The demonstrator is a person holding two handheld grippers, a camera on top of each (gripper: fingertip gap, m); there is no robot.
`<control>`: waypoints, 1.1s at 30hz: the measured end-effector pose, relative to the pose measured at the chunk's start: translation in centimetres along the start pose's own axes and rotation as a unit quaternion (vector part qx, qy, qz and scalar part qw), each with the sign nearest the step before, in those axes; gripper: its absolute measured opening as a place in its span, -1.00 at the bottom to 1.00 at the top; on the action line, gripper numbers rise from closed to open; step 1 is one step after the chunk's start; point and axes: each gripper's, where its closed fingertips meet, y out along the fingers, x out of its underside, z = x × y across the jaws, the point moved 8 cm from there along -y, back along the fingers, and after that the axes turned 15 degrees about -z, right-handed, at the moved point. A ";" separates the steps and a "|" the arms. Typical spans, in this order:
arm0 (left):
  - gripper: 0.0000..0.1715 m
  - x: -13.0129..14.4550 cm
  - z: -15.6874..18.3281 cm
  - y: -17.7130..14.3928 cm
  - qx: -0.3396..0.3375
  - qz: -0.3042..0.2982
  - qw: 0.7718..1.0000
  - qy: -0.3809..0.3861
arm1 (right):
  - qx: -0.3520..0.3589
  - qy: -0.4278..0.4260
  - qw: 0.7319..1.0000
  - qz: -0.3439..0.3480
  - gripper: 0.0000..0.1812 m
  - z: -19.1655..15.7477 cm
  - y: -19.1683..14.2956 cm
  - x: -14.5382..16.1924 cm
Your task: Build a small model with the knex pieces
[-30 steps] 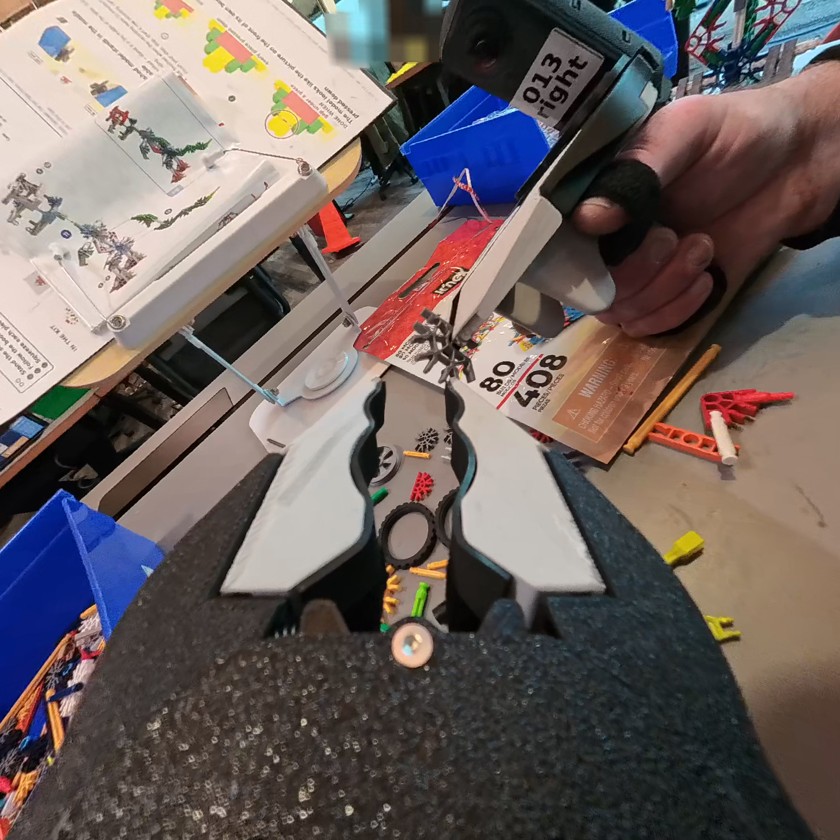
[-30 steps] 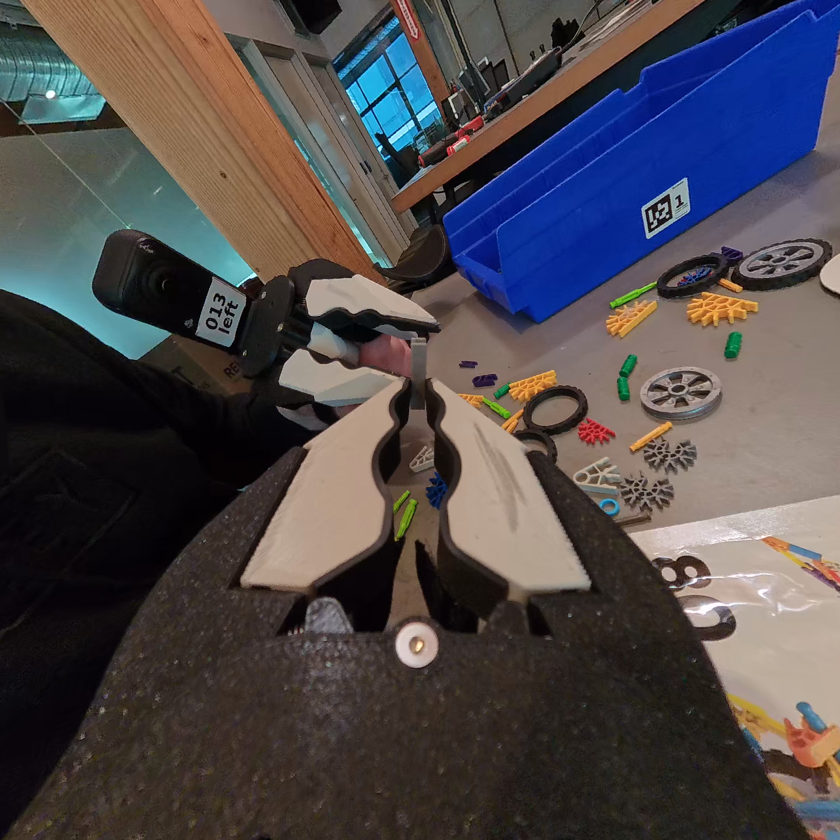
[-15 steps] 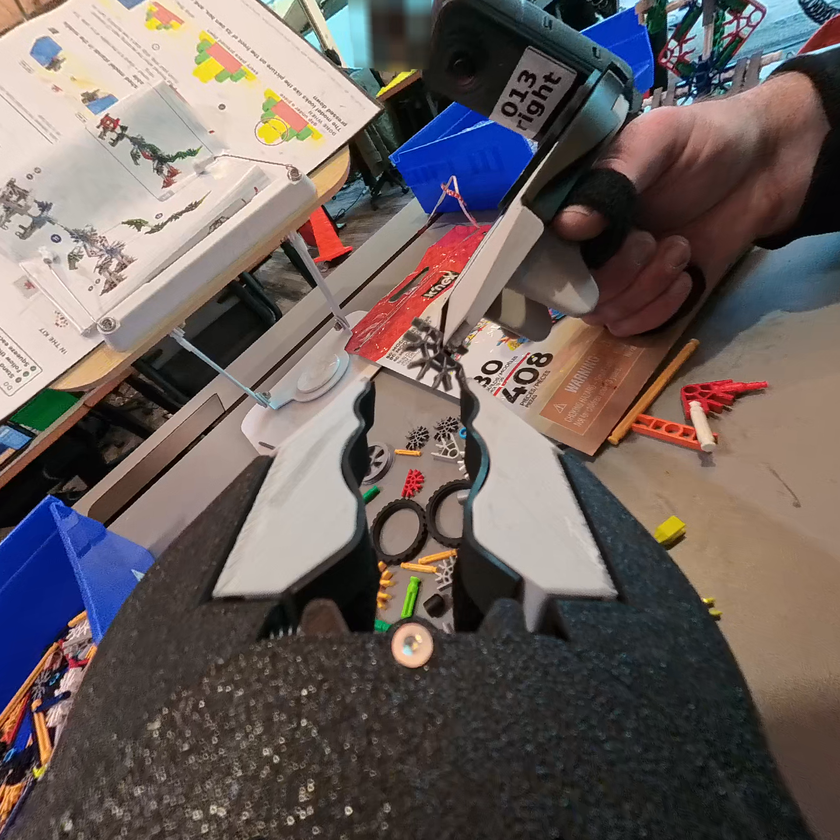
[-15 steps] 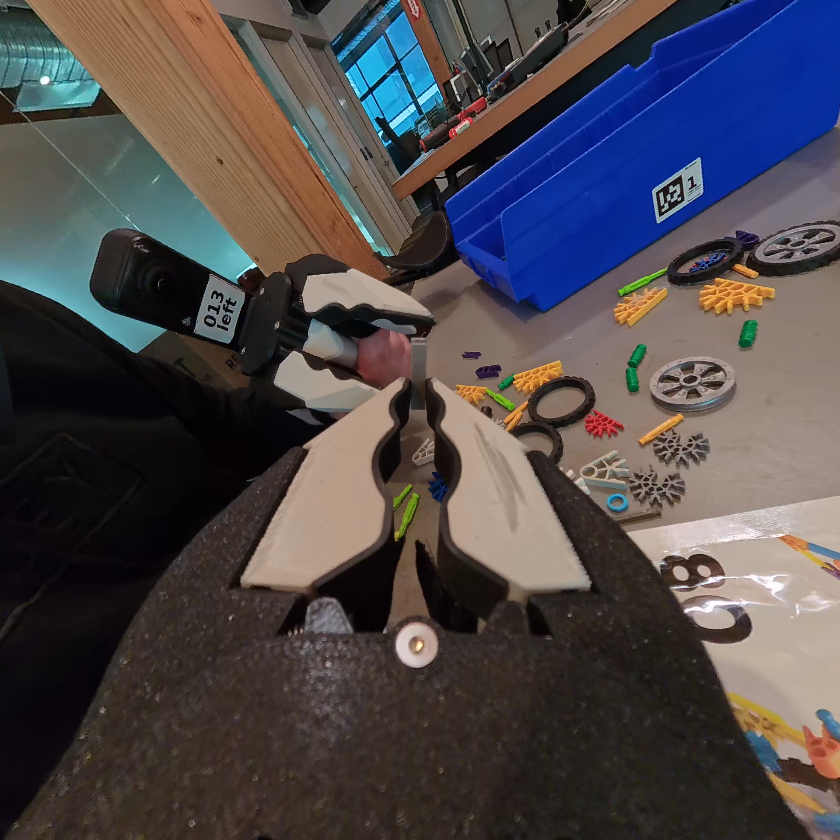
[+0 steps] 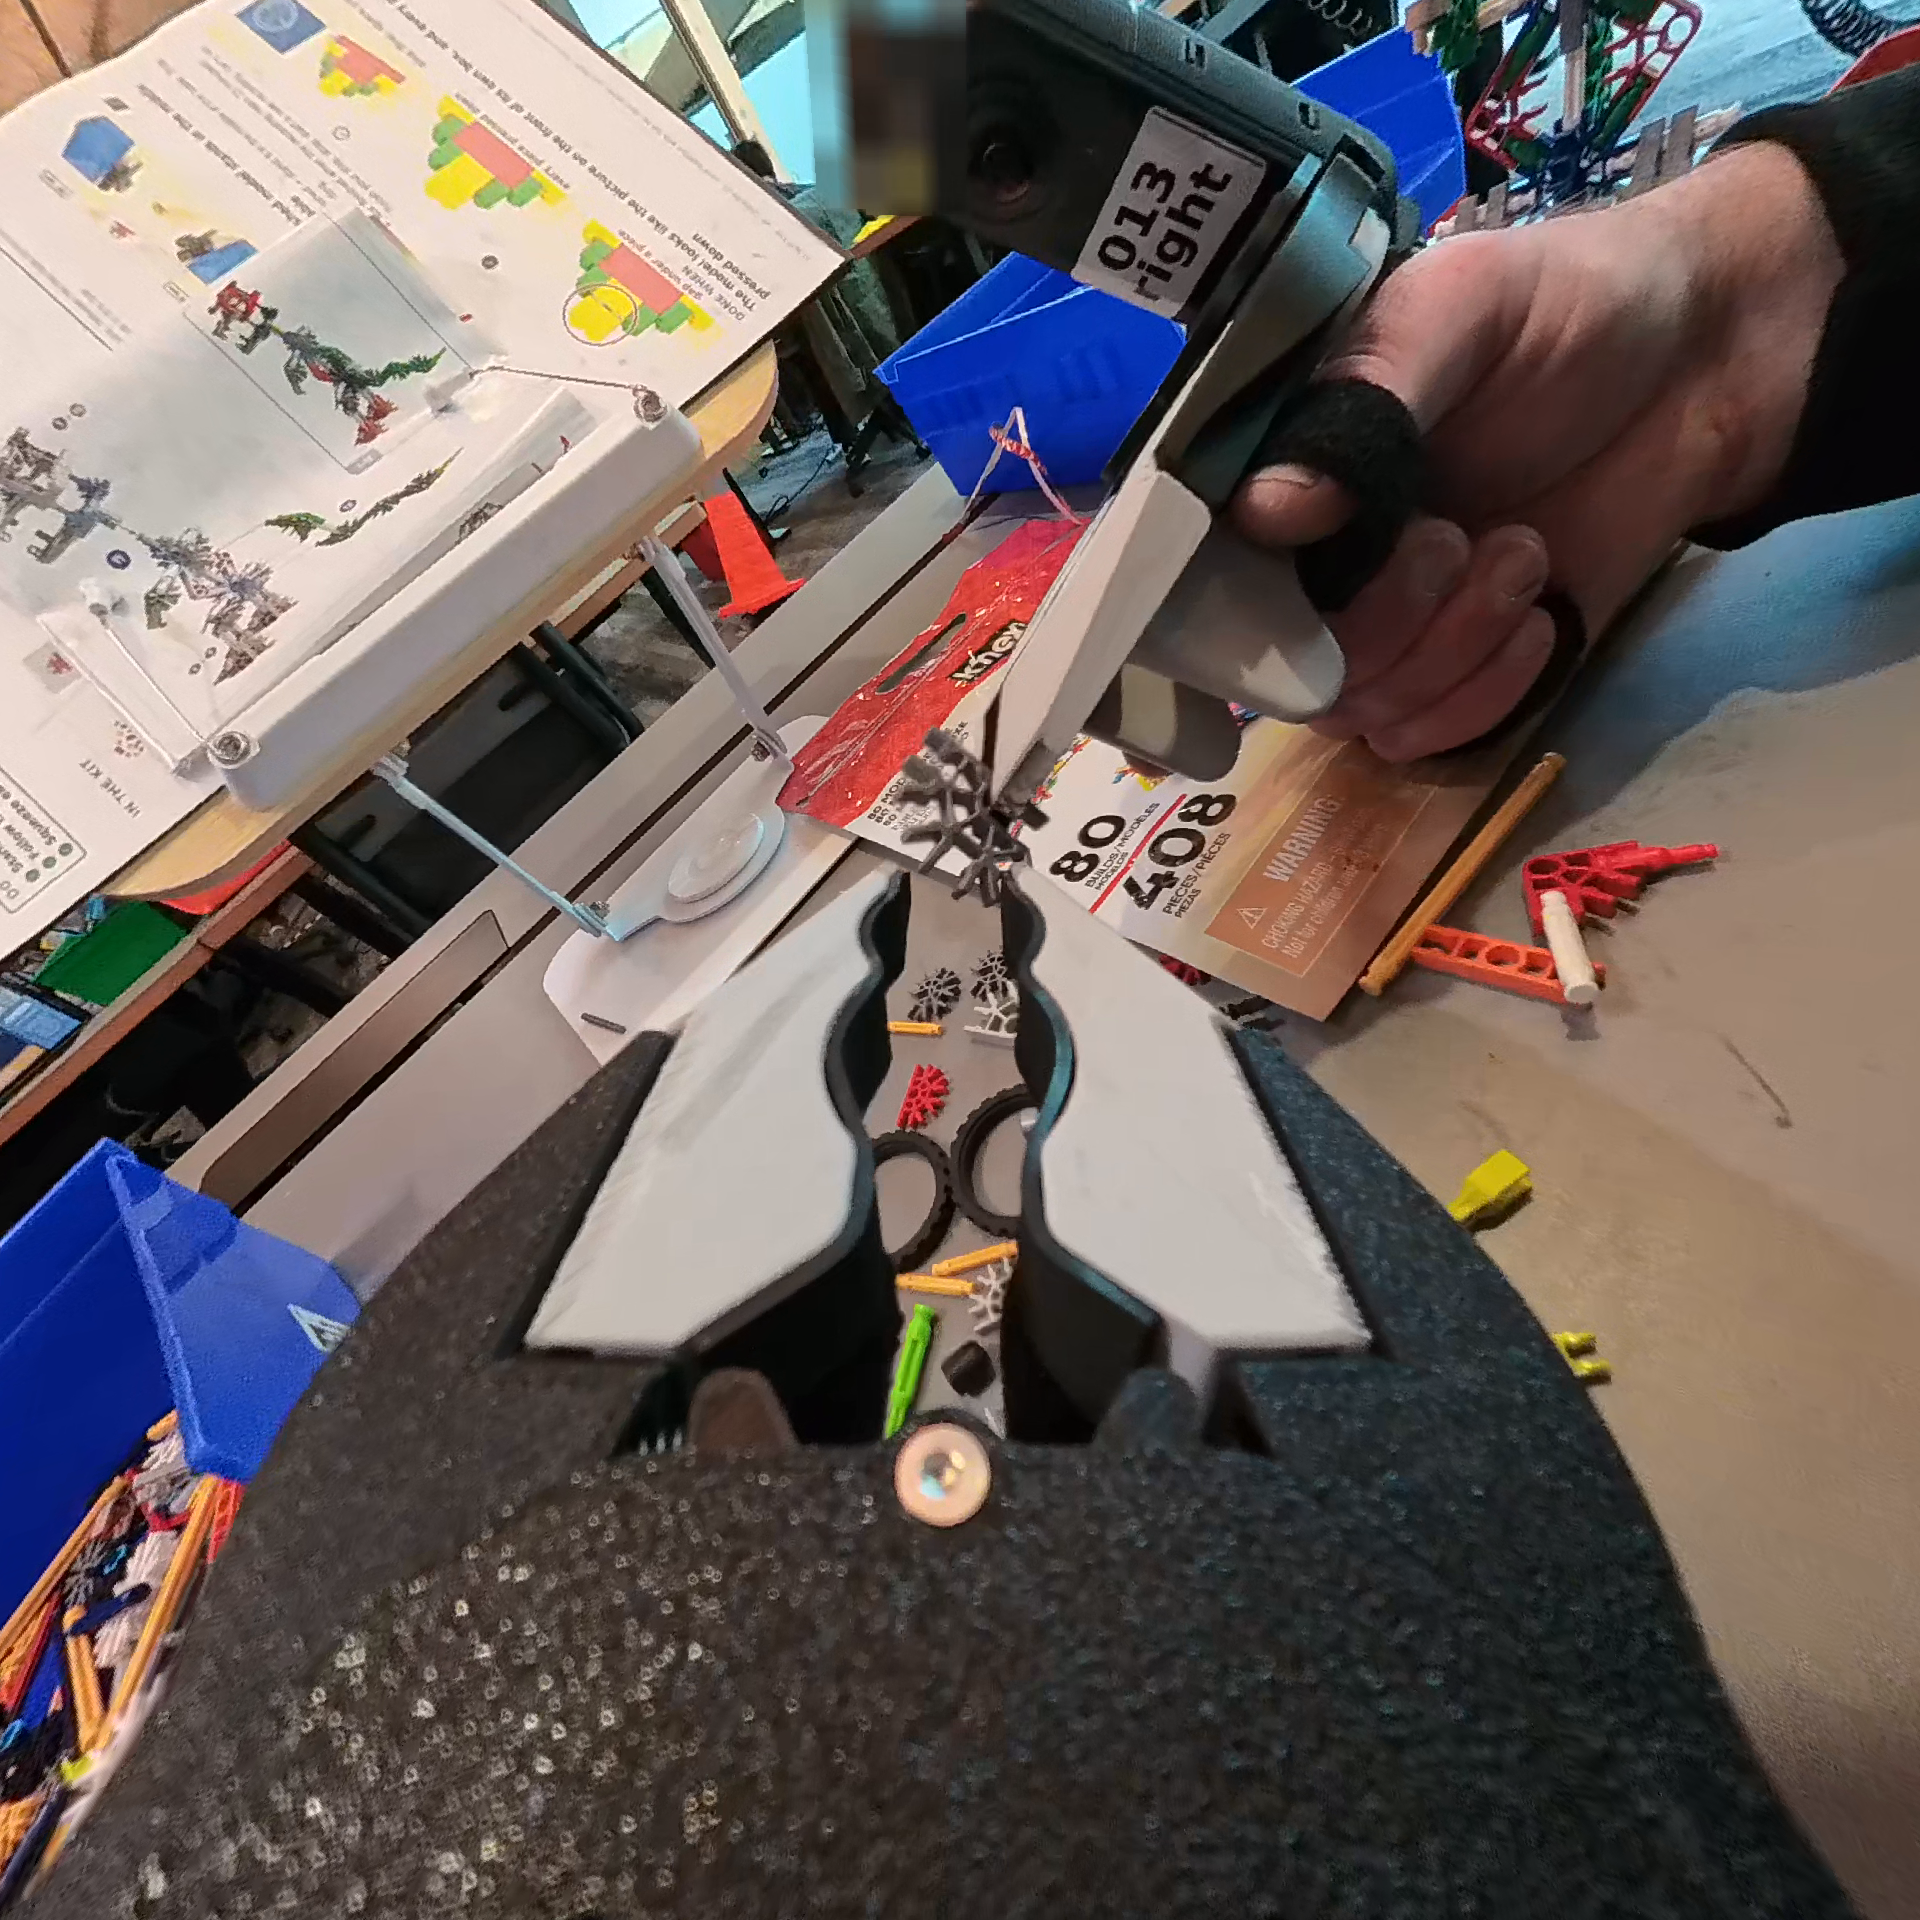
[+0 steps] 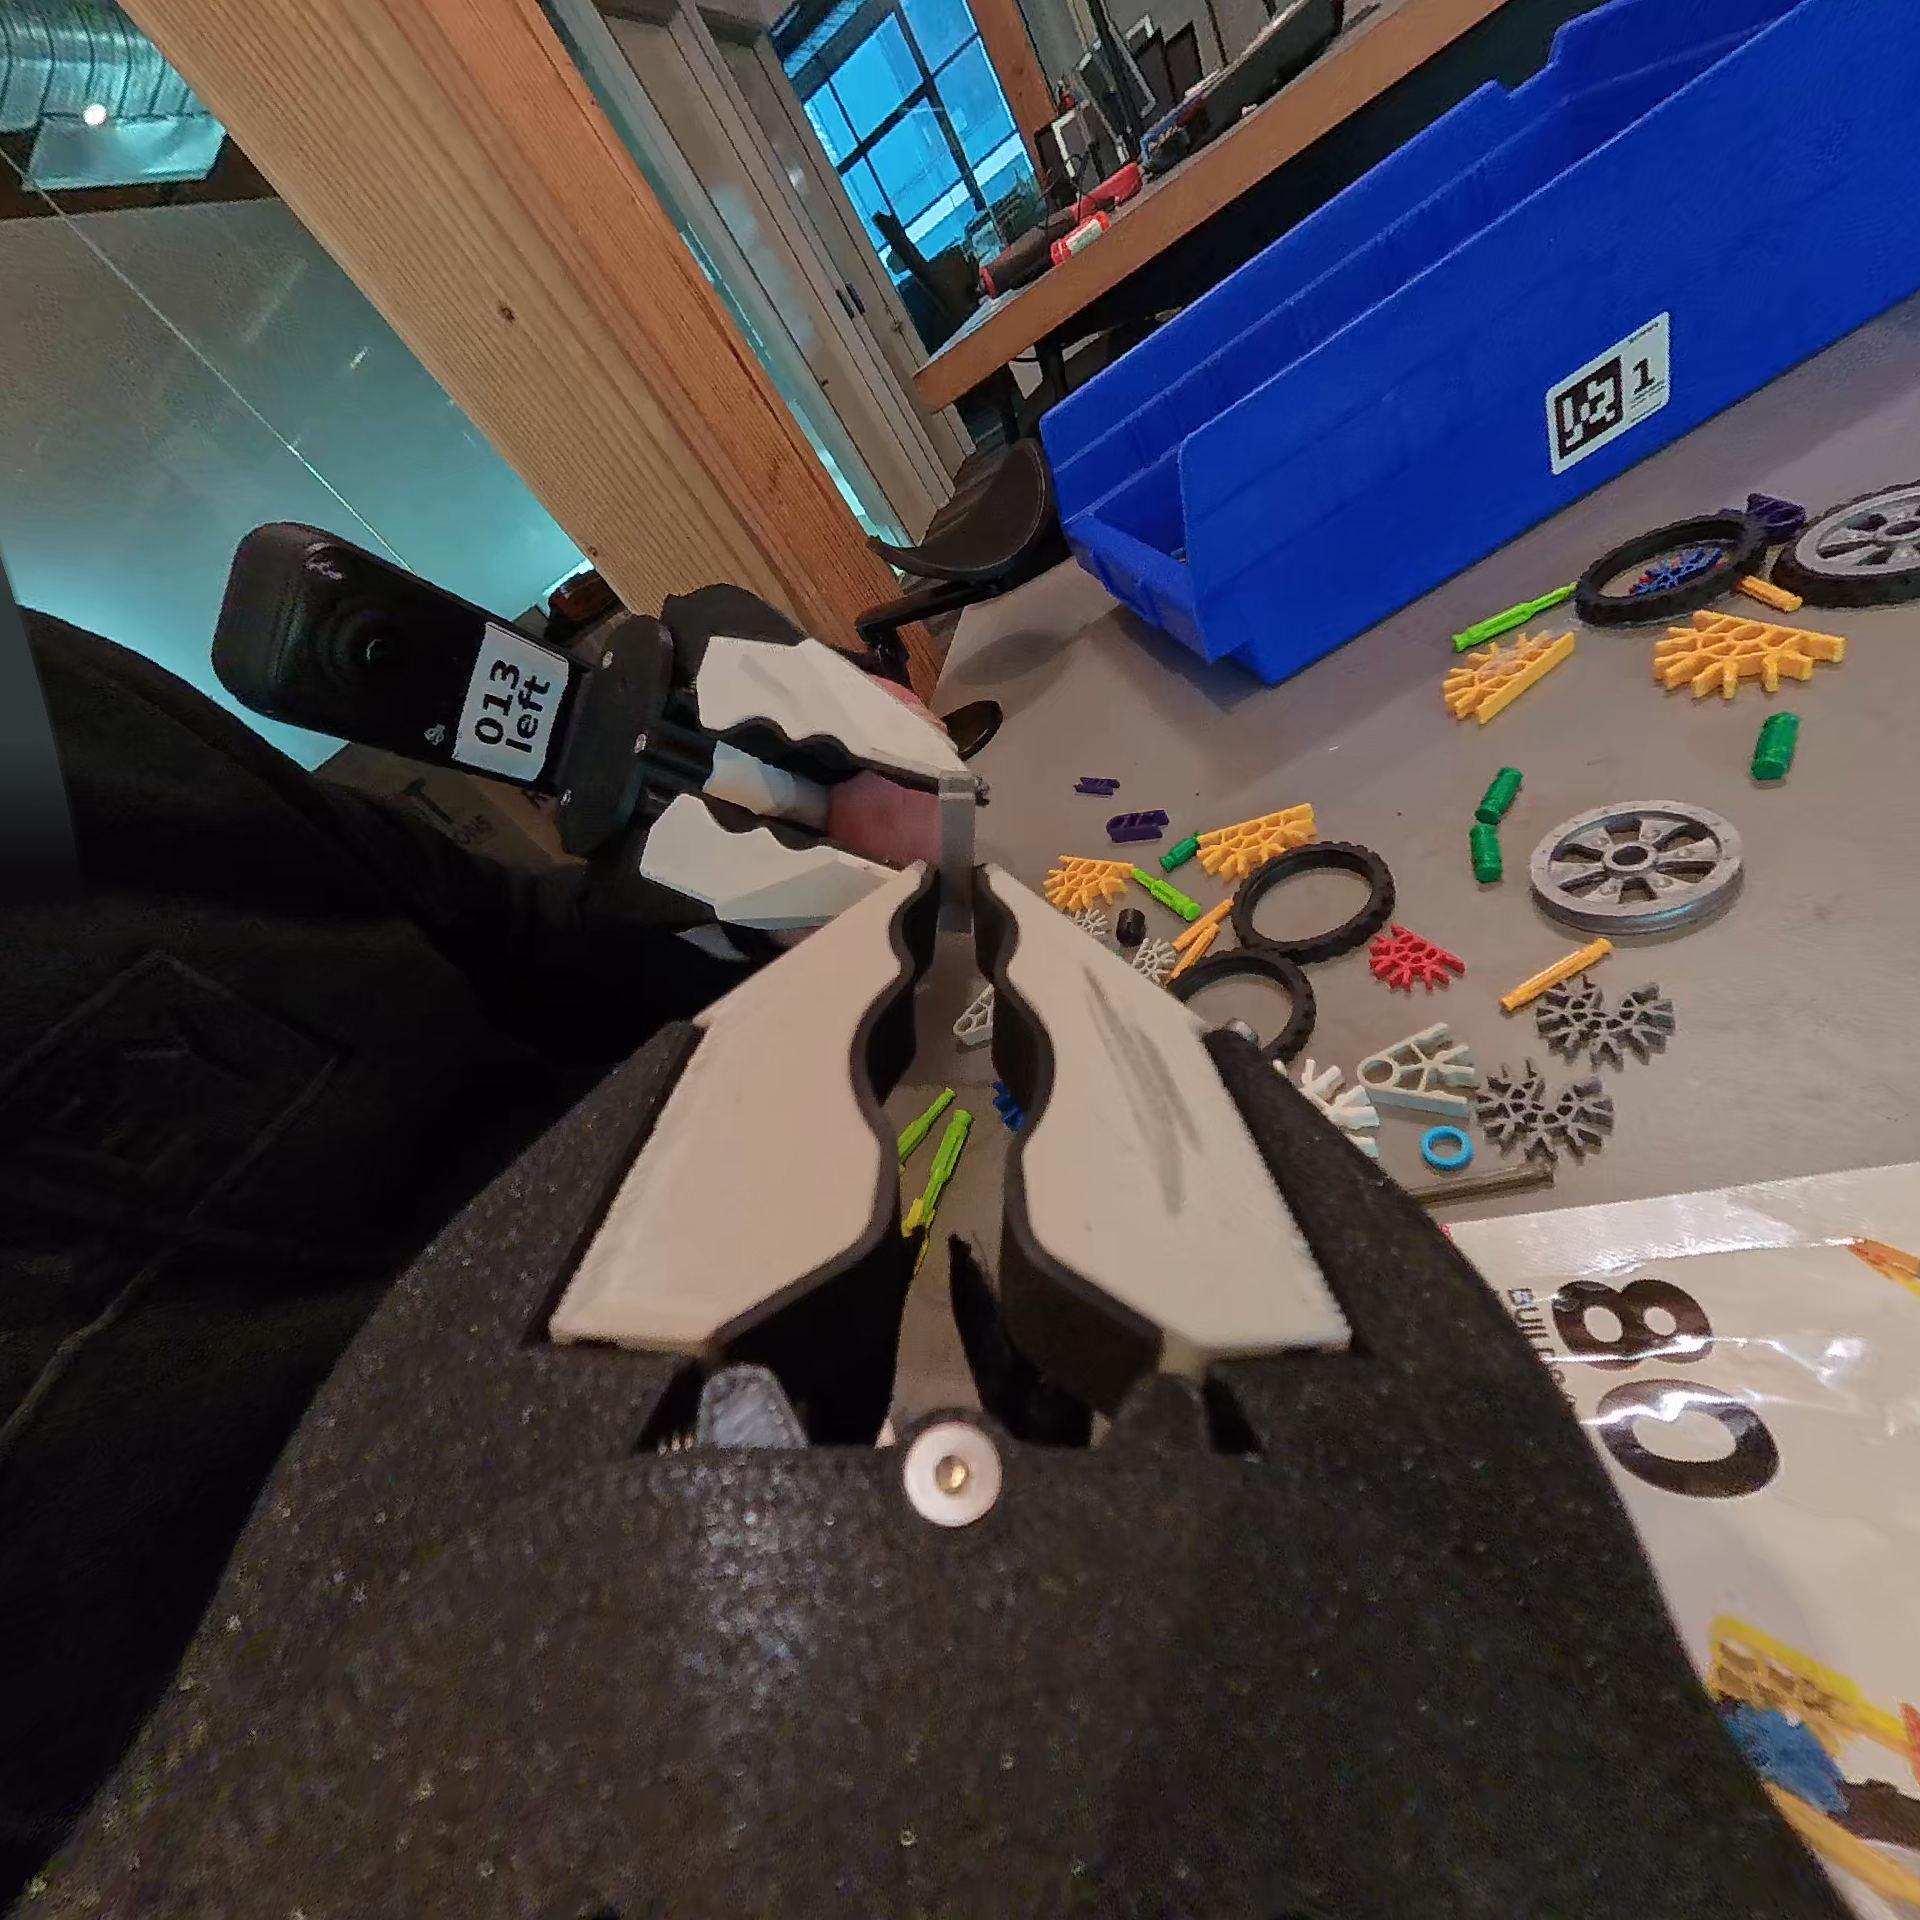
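Gray snowflake piece (image 5: 961,821) sits pinched in right gripper (image 5: 1023,774), above table (image 5: 1714,1195). Left gripper (image 5: 956,894) tips spread apart just below it.

Rt view: right gripper (image 6: 956,883) clamps piece edge-on (image 6: 956,842); left gripper (image 6: 935,821) w/ fingers apart beside it.

Black print stands on a white sticker (image 5: 1164,234) on one camera body and a second sticker (image 6: 514,717) on the other. A package card (image 5: 1195,842) on the table (image 5: 1714,1143), an instruction sheet (image 5: 312,312) and a blue bin's white tag (image 6: 1605,395) also bear writing.
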 end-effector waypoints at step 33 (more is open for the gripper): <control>-0.84 0.6 0.7 -0.4 0.000 0.010 1.000 0.002 | 0.002 -0.003 0.999 -0.032 -0.95 -0.1 0.8 0.5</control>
